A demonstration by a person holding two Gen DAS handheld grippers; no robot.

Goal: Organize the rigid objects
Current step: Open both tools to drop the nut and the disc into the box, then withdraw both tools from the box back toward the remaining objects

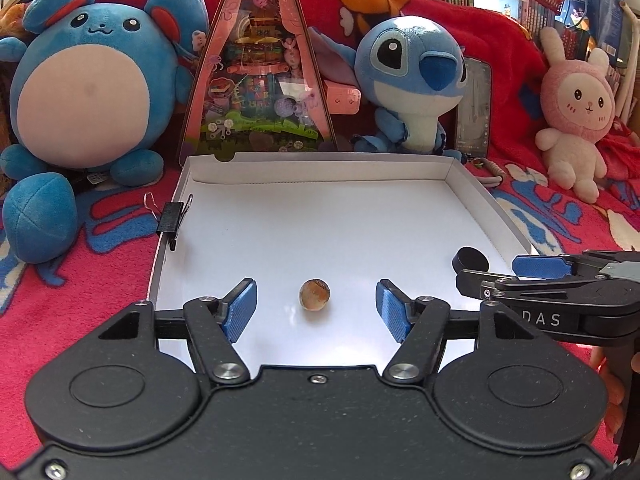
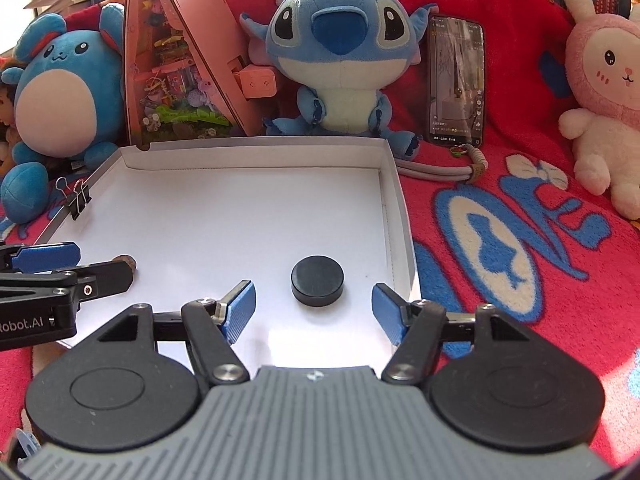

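A small round brownish ball (image 1: 315, 294) lies on the floor of a shallow white cardboard box (image 1: 320, 165), near its front edge. My left gripper (image 1: 316, 316) is open, its blue pads on either side of the ball and clear of it. A black puck (image 2: 317, 280) rests near the box's (image 2: 256, 156) right wall. My right gripper (image 2: 313, 314) stands open just in front of the puck, not touching it. Each gripper shows at the edge of the other's view: the right gripper (image 1: 490, 273) beside the puck (image 1: 470, 258), the left gripper (image 2: 104, 262) by the ball (image 2: 126, 259).
A black binder clip (image 1: 174, 216) is clamped on the box's left wall. Behind the box stand a round blue plush (image 1: 88, 80), a pink triangular toy box (image 1: 260, 80), a blue big-eared plush (image 2: 340, 52), a phone (image 2: 456, 80) and a pink rabbit plush (image 2: 604, 92), all on a red blanket (image 2: 520, 240).
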